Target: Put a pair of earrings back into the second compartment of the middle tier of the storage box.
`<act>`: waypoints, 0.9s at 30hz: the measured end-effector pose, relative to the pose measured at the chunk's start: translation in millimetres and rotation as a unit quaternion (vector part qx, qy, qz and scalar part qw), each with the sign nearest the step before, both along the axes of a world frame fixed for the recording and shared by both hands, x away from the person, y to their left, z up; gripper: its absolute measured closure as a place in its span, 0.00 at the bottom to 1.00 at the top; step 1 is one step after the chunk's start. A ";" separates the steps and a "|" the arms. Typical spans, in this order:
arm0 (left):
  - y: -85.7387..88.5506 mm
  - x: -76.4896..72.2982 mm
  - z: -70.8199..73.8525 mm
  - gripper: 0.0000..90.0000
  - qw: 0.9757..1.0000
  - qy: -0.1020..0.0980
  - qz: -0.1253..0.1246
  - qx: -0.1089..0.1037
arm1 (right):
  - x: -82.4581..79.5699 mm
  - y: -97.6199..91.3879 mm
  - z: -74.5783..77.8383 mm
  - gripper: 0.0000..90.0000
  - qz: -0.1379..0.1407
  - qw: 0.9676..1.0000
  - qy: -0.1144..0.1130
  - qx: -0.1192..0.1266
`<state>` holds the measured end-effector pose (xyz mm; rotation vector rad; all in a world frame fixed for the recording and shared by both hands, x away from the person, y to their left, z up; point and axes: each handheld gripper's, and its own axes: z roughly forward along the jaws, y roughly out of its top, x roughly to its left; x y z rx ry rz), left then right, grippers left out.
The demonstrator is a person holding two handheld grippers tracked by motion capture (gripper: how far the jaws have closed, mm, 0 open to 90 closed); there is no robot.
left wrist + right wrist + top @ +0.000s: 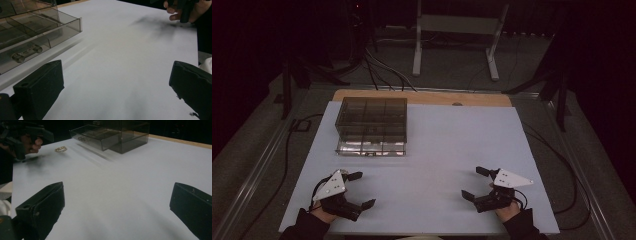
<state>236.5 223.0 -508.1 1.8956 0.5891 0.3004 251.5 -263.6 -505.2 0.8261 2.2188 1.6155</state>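
Note:
A smoked clear drawer box (371, 117) stands at the back left of the white table. Its bottom drawer (372, 147) is pulled out toward me. In the left gripper view the drawer (37, 32) shows its dividers and a clear handle (26, 53). A small gold ring-like object (60, 149) lies on the table beside the person's left hand. My left gripper (362, 190) is open near the front left edge, holding nothing (117, 87). My right gripper (472, 182) is open at the front right, its jaws wide apart over bare table (117, 207).
The white table top (437, 150) has a wooden strip (422, 96) along its far edge. Cables (384, 70) and a metal stand (457, 30) lie on the dark floor beyond. Rails run along both sides of the table.

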 end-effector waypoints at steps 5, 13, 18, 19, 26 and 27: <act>0.3 1.8 -0.5 0.00 1.000 0.004 -0.001 -0.003 | -0.3 0.6 0.3 0.00 -0.002 1.000 -0.002 -0.004; -5.3 1.0 0.9 0.00 1.000 0.006 -0.018 0.003 | 0.8 2.8 -0.9 0.00 -0.010 1.000 0.001 -0.021; -7.1 -3.1 4.1 0.00 1.000 0.009 -0.027 0.006 | -2.6 7.2 1.2 0.00 -0.004 1.000 -0.007 -0.022; -7.9 -4.3 6.2 0.00 1.000 0.008 -0.028 0.005 | -3.4 7.4 2.1 0.00 -0.003 1.000 -0.009 -0.019; -9.3 -7.2 20.7 0.00 1.000 0.002 -0.024 0.004 | -5.6 9.3 7.5 0.00 -0.003 1.000 -0.022 -0.001; -9.2 -7.4 22.5 0.00 1.000 0.000 -0.024 0.000 | -5.9 9.6 7.5 0.00 -0.003 1.000 -0.023 -0.002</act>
